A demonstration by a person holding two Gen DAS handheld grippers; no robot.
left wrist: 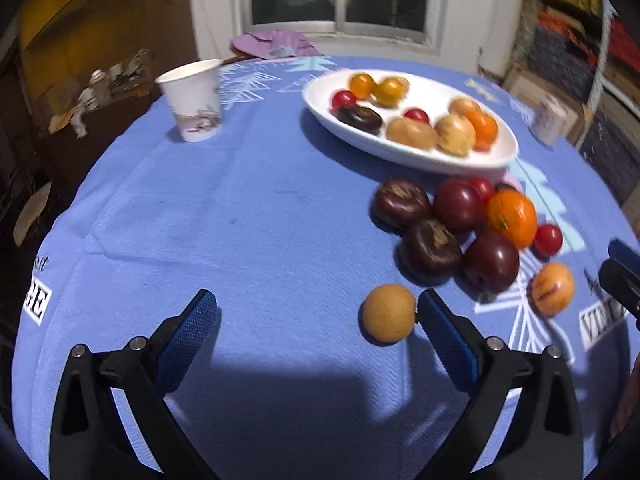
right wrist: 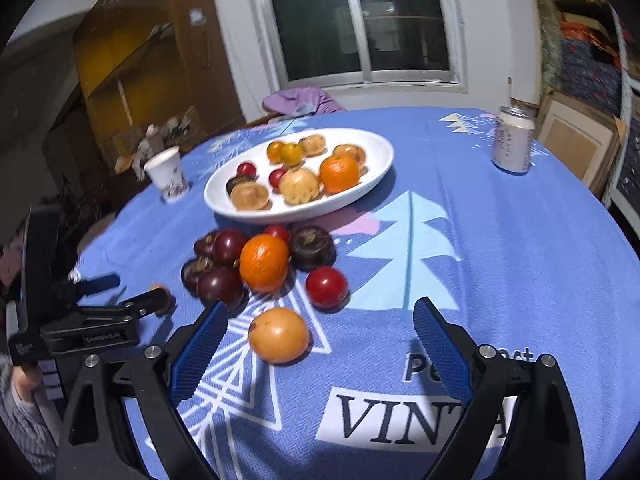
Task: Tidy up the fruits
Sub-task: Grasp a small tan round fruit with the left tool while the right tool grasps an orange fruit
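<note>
Fruit is sitting partly sorted: several pieces are lying in the far white dish (right wrist: pixel 372 184), a cluster (right wrist: pixel 264 264) is waiting loose on the tabletop (right wrist: pixel 500 260), and each hand-held gripper, left (left wrist: pixel 318 312) and right (right wrist: pixel 320 320), is gaping empty.

**Fruits on the dish and on the cloth**

The white oval dish (right wrist: pixel 376 176) holds small mixed fruits. Just before it lies a heap: an orange (right wrist: pixel 264 263), dark plums, red tomatoes. A tan round fruit (left wrist: pixel 389 313) lies apart; a yellow-orange fruit (right wrist: pixel 279 335) too.
</note>
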